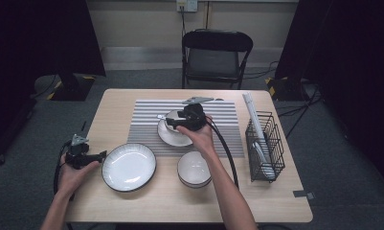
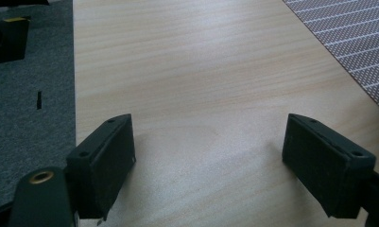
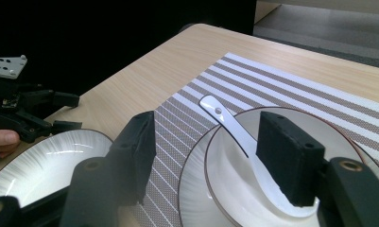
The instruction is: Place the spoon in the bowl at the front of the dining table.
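A white spoon (image 3: 225, 120) lies in a small white bowl (image 3: 229, 179) that sits on a white plate (image 3: 191, 184) on the striped placemat (image 3: 272, 85). Its handle (image 1: 161, 116) sticks out over the bowl's rim. My right gripper (image 3: 208, 137) hovers over this bowl (image 1: 173, 125) with its jaws apart. The spoon lies between them, close to the right jaw, and neither pad presses on it. My left gripper (image 2: 208, 142) stands open over bare wood at the table's left edge (image 1: 102, 155), with nothing between its jaws.
A large dark-rimmed plate (image 1: 129, 166) lies at the front left, just right of the left gripper. A second white bowl (image 1: 193, 168) stands in front of the placemat (image 1: 218, 115). A black wire rack (image 1: 265, 143) holding white items stands at the right. A folding chair (image 1: 216, 52) faces the far edge.
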`<action>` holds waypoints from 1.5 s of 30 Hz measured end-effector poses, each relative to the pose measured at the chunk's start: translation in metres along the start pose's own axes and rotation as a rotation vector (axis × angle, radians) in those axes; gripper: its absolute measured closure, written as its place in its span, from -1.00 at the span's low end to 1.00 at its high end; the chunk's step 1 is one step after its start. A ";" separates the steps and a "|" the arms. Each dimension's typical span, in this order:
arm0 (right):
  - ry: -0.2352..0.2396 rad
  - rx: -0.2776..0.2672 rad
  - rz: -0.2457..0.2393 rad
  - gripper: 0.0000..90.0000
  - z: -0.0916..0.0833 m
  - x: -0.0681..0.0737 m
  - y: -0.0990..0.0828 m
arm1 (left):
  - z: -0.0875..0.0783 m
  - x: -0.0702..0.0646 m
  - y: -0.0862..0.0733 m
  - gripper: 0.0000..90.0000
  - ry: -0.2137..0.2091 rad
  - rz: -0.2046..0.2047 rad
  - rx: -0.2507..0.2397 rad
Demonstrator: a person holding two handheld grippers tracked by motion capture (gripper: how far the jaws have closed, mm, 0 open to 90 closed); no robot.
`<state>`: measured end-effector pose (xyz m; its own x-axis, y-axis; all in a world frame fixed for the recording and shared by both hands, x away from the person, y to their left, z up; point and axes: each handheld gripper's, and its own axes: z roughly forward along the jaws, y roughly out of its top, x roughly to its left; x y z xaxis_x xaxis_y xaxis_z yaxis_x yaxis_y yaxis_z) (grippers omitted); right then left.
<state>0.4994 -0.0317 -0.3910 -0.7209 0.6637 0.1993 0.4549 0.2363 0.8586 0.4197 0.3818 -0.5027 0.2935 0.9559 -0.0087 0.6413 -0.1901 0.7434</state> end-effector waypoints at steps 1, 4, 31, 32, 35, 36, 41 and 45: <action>0.000 0.000 0.000 -0.16 0.000 0.000 0.000 | 0.000 0.000 0.000 -0.62 0.000 0.000 0.000; -0.018 -0.009 0.005 -0.17 -0.006 -0.002 -0.001 | 0.000 0.000 0.000 -0.62 0.000 0.000 0.000; -0.072 -0.007 0.020 -0.23 -0.042 -0.017 -0.005 | 0.000 0.000 0.000 -0.61 0.000 0.000 0.000; -0.072 -0.007 0.020 -0.23 -0.042 -0.017 -0.005 | 0.000 0.000 0.000 -0.62 0.000 0.000 0.000; -0.078 -0.009 0.020 -0.23 -0.047 -0.019 -0.006 | 0.000 0.000 0.000 -0.62 0.000 0.000 0.000; -0.078 -0.009 0.020 -0.23 -0.047 -0.019 -0.006 | 0.000 0.000 0.000 -0.62 0.000 0.000 0.000; -0.086 -0.026 0.023 -0.24 -0.055 -0.021 -0.008 | 0.000 0.000 0.000 -0.61 0.000 0.000 0.000; -0.100 -0.039 0.022 -0.28 -0.063 -0.024 -0.012 | 0.000 0.000 0.000 -0.61 0.000 0.000 0.000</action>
<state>0.4783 -0.0952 -0.3764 -0.6542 0.7364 0.1722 0.4481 0.1940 0.8727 0.4196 0.3818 -0.5027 0.2934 0.9560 -0.0085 0.6411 -0.1901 0.7435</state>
